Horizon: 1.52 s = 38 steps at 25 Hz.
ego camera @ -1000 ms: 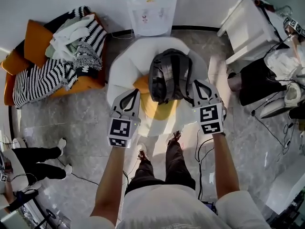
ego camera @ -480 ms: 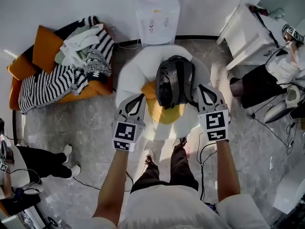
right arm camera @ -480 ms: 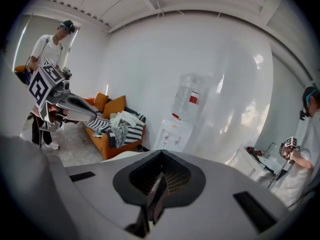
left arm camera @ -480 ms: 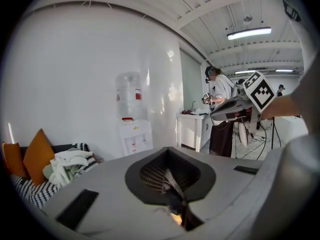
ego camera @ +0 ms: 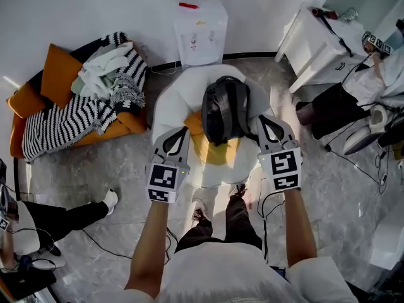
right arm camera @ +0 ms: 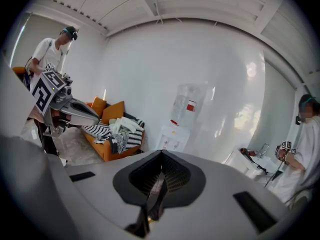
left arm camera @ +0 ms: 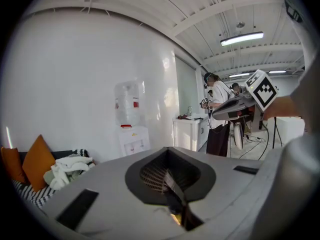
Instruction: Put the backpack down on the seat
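A dark grey backpack (ego camera: 224, 109) hangs between my two grippers, above a round white seat (ego camera: 170, 103) with a yellow cushion (ego camera: 214, 150). My left gripper (ego camera: 182, 132) is at the pack's left and is shut on a dark backpack strap (left arm camera: 175, 191) that runs between its jaws. At the pack's right, my right gripper (ego camera: 260, 120) is also shut on a strap (right arm camera: 155, 194). The bag's body is out of sight in both gripper views, which look level across the room at the white wall.
A water dispenser (ego camera: 201, 30) stands against the wall behind the seat. An orange sofa (ego camera: 38, 90) piled with striped blankets is at the left. A white cabinet (ego camera: 315, 40) and a person (ego camera: 379, 74) are at the right. Cables cross the floor (ego camera: 353, 163).
Both grippers have risen with the backpack, which still hangs over the seat. The person at lower left has shifted their legs.
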### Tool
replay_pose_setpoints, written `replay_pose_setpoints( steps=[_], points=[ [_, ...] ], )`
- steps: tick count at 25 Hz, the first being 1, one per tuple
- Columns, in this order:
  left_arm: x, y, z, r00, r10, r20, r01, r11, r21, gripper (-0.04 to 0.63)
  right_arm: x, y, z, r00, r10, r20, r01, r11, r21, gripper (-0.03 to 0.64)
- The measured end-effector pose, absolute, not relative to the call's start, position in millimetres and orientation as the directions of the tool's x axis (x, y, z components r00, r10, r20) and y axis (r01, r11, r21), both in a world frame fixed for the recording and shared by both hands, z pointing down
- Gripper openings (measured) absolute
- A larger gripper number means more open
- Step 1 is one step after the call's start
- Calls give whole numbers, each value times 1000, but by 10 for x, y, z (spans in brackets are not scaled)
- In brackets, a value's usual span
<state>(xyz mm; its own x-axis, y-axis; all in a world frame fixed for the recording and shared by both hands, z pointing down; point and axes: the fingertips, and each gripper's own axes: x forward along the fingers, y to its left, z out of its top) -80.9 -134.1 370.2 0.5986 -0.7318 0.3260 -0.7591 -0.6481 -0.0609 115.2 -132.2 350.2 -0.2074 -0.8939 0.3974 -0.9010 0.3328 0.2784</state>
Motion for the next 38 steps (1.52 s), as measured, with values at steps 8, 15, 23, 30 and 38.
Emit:
replay_pose_setpoints(
  steps=[8, 15, 23, 30, 38],
  points=[
    [-898, -1151, 3322, 622, -730, 282, -738, -667, -100, 2, 1042, -1053, 3108, -194, -919, 344, -906, 302, 297, 2],
    [-904, -867, 3052, 657, -723, 214, -708, -689, -153, 2, 1000, -619, 2685, -175, -944, 279, -915, 261, 308, 2],
    [-888, -552, 2841, 691, -699, 184, -677, -715, -173, 2, 941, -255, 2528, -159, -954, 256, -917, 239, 319, 2],
    [-922, -370, 2581, 704, -692, 156, -649, -717, -253, 3, 841, -59, 2301, -161, -967, 199, -926, 218, 310, 2],
    [-931, -284, 2354, 718, -685, 120, -641, -719, -268, 2, 762, 22, 2079, -153, -976, 153, -933, 194, 303, 2]
  ],
)
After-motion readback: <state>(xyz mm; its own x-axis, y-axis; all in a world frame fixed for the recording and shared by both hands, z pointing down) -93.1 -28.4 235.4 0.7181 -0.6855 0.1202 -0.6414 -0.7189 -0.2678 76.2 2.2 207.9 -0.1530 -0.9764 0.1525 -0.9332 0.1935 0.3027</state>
